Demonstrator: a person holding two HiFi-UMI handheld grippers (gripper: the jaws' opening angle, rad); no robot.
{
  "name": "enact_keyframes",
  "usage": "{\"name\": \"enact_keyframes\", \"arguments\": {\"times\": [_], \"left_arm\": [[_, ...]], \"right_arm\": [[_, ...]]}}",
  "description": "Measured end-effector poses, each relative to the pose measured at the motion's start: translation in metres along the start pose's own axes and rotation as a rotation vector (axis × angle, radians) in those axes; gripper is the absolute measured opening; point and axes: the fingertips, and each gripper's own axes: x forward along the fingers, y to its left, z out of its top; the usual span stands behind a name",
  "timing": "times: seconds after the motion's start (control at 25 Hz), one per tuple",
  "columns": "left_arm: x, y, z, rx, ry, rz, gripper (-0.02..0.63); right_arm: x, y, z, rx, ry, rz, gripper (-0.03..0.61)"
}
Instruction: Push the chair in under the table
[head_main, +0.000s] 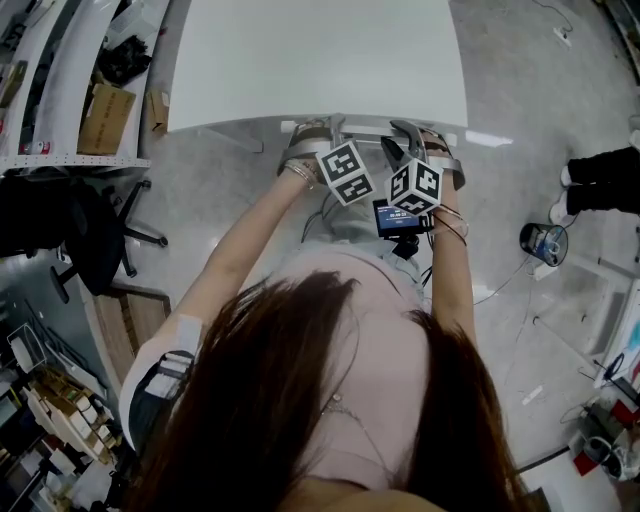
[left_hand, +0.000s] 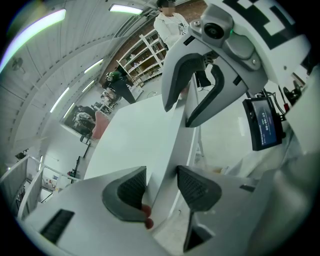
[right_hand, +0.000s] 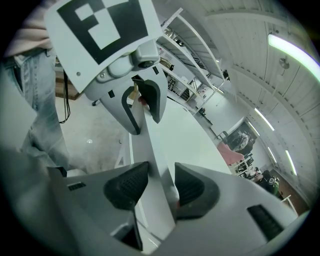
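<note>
Left claw (left_hand: 159, 192) and right claw (right_hand: 156, 186) each clamped on the chair (head_main: 362, 125) back rail, at the tabletop (head_main: 320, 60) near edge. Push level, both sides evenly, so the chair runs straight under

Pink top (head_main: 345, 335), pale jeans (right_hand: 36, 95), wrist bracelets (head_main: 298, 172).
</note>
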Motion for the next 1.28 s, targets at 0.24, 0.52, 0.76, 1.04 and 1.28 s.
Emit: {"name": "enact_keyframes", "arguments": {"times": [0.24, 0.52, 0.76, 1.04, 1.28], "left_arm": [[0.006, 0.006, 0.000, 0.005, -0.003, 0.003, 0.196], [0.011, 0.015, 0.002, 0.007, -0.003, 0.003, 0.198], [0.017, 0.023, 0.001, 0.010, -0.007, 0.001, 0.198], [0.019, 0.028, 0.004, 0.007, -0.006, -0.001, 0.199], [0.017, 0.028, 0.005, 0.008, -0.014, 0.004, 0.199]], "right_arm": [[0.007, -0.005, 0.000, 0.002, -0.001, -0.002, 0.170], [0.012, -0.013, 0.001, 0.006, 0.000, -0.005, 0.170], [0.020, -0.019, 0.002, 0.006, -0.002, -0.008, 0.170], [0.022, -0.025, 0.002, 0.004, -0.003, -0.008, 0.170], [0.020, -0.025, 0.002, -0.002, -0.002, -0.011, 0.171]]}}
